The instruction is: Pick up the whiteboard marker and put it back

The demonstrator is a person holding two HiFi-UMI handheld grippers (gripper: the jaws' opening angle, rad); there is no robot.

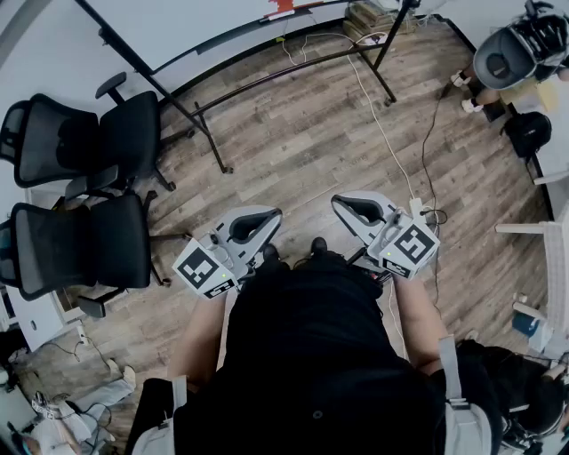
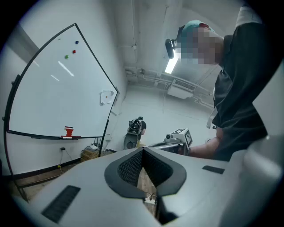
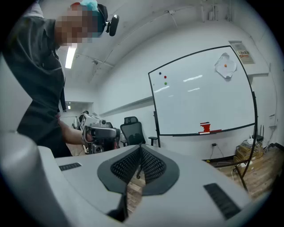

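The whiteboard (image 2: 53,88) stands ahead on a black frame, with its tray (image 2: 40,135) along the bottom edge. A red object (image 2: 69,131) sits on the tray, and a thin stick that may be the marker (image 2: 71,137) lies beside it. The same red object (image 3: 205,127) shows in the right gripper view and at the top of the head view (image 1: 284,7). My left gripper (image 1: 277,213) and right gripper (image 1: 336,201) are held close to my body, far from the board. Both have their jaws together and hold nothing.
Two black office chairs (image 1: 80,187) stand at the left. The board's black stand legs (image 1: 213,142) spread over the wooden floor, and a white cable (image 1: 382,133) runs across it. Another person (image 1: 516,53) is at the far right. Coloured magnets (image 2: 73,51) dot the board.
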